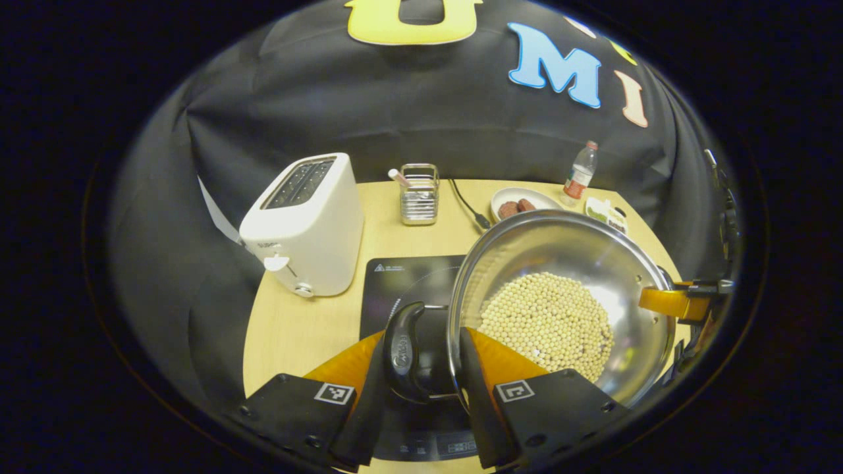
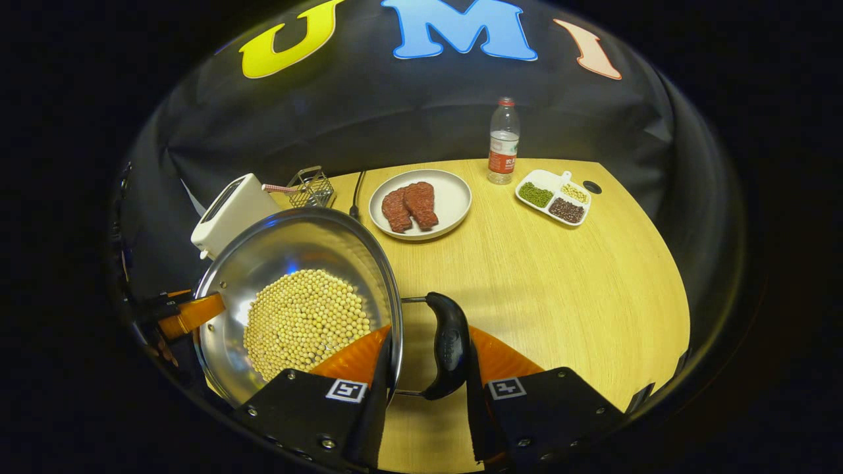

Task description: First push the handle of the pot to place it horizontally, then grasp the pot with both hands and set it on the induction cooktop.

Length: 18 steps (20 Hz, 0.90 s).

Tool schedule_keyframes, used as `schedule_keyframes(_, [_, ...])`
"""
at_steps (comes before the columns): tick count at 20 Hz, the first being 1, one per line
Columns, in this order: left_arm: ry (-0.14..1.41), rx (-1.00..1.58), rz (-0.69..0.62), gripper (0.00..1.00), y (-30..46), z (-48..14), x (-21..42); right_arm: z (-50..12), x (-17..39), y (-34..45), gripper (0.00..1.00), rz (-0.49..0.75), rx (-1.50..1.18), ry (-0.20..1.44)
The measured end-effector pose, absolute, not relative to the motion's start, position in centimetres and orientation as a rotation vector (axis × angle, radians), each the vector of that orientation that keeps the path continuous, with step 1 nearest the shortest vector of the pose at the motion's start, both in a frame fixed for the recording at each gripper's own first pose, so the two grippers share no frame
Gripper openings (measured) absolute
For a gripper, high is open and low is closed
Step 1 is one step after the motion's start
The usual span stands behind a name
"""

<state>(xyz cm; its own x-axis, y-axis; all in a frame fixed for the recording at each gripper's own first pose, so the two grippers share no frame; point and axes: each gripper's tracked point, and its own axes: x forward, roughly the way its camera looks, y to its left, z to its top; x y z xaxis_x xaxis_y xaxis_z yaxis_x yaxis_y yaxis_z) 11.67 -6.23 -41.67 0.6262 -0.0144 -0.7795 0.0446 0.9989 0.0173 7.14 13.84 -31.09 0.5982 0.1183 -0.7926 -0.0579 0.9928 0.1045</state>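
Observation:
A steel pot [image 1: 560, 243] holding pale round beans [image 1: 546, 322] hangs partly over the black induction cooktop [image 1: 402, 280]. My left gripper [image 1: 423, 337] is shut across the pot's black side handle [image 1: 402, 349] and rim, one finger outside the handle, the other inside the wall. In the right gripper view the same pot [image 2: 296, 243] sits at the left, and my right gripper [image 2: 428, 337] is shut the same way across the opposite black handle [image 2: 449, 345] and rim. The pot seems raised off the table. Each gripper also shows at the pot's far side in the other's view.
A white toaster [image 1: 306, 220] stands left of the cooktop, with a wire rack [image 1: 419, 194] and a black cable [image 1: 467, 204] behind it. On the wooden table [image 2: 560, 289] are a plate of meat [image 2: 420, 203], a water bottle [image 2: 503, 141] and a divided dish [image 2: 553, 196].

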Motion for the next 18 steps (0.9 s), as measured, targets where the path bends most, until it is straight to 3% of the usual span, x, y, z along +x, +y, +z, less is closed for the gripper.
schedule_keyframes(3, [0.892,0.037,-0.028,0.60,-6.0,-41.2,11.8,-31.4,7.6,15.5,0.52,0.106,0.075,0.927])
schedule_keyframes(18, [0.913,0.020,-0.015,0.64,-6.6,-42.1,12.1,-34.0,9.9,21.2,0.52,0.106,0.066,0.955])
